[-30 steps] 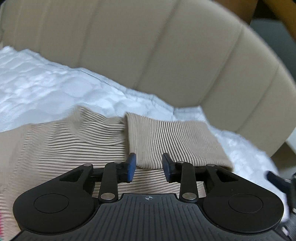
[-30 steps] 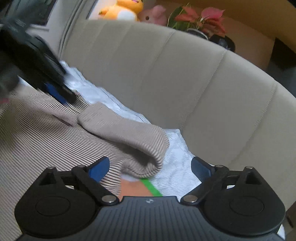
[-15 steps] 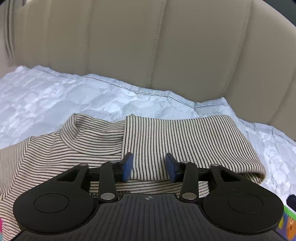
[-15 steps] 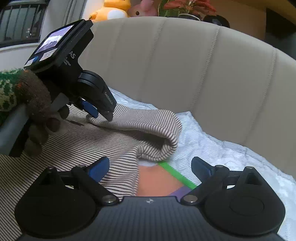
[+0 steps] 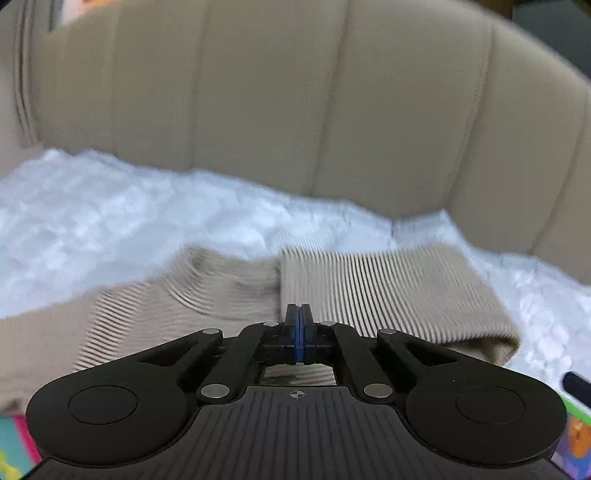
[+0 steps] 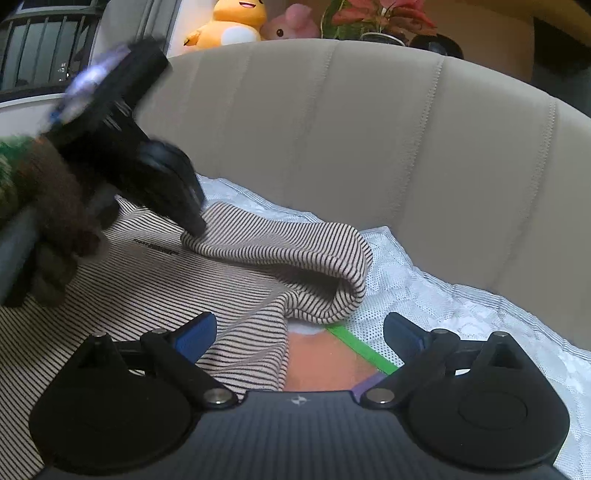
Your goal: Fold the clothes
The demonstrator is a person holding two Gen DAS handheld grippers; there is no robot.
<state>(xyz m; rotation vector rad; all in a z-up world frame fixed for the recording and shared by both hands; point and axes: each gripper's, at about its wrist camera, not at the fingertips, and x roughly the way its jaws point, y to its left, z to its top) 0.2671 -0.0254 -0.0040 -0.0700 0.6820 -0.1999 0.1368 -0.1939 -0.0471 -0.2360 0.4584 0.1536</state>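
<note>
A beige and dark striped top (image 5: 229, 295) (image 6: 147, 280) lies flat on a white quilted cover. Its sleeve (image 5: 388, 291) (image 6: 288, 258) is folded inward over the body. My left gripper (image 5: 299, 317) is shut with its pads pressed together just above the sleeve's inner edge; no cloth shows between them. In the right wrist view it (image 6: 192, 225) touches down at the sleeve's end. My right gripper (image 6: 299, 332) is open and empty, low over the top's side edge by the sleeve fold.
A tan padded sofa back (image 5: 332, 110) (image 6: 406, 147) curves behind the white cover (image 5: 110, 221) (image 6: 424, 295). A coloured play mat (image 6: 332, 365) shows under the cover. Plush toys (image 6: 229, 22) and a potted plant (image 6: 369, 18) sit behind the sofa.
My left gripper has shut; its jaws were open half a second ago. It shifted slightly over the sleeve edge. The right gripper has stayed open and almost still.
</note>
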